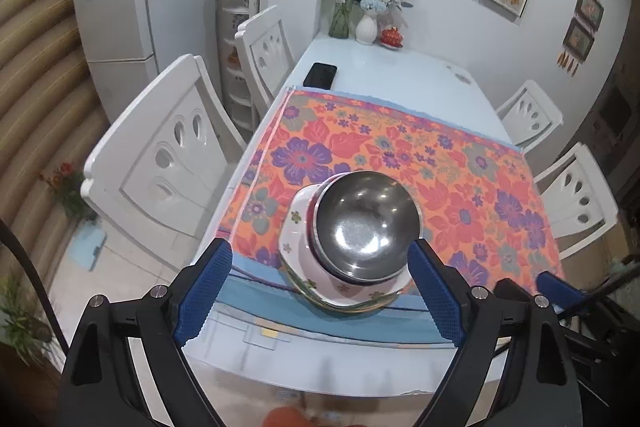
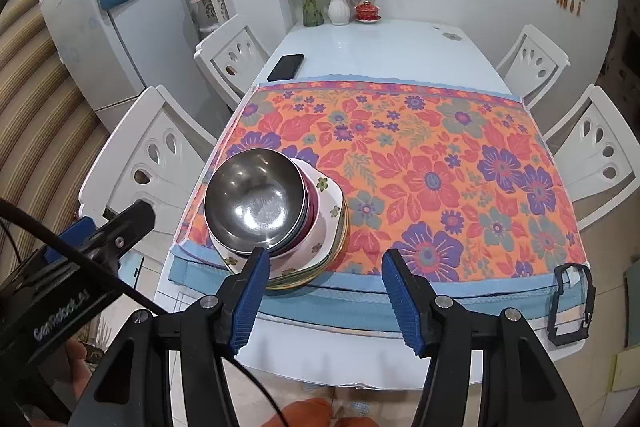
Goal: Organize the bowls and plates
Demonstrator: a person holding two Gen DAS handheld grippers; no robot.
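Observation:
A steel bowl [image 1: 366,225] sits on top of nested bowls, which rest on a white flowered plate [image 1: 298,251] stacked on other plates. The stack stands near the front left edge of the orange floral cloth [image 1: 440,167]. My left gripper [image 1: 320,261] is open and empty, its blue pads on either side of the stack, above and in front of it. In the right wrist view the steel bowl [image 2: 254,201] and the plate [image 2: 326,211] lie at the left. My right gripper [image 2: 324,267] is open and empty, to the right of the stack.
A black phone [image 1: 320,75] lies on the white table [image 1: 400,67] beyond the cloth. Vases with flowers [image 1: 352,7] and a red lidded cup [image 1: 391,37] stand at the far end. White chairs [image 1: 168,155] line both sides. A black clip frame [image 2: 570,303] sits at the front right corner.

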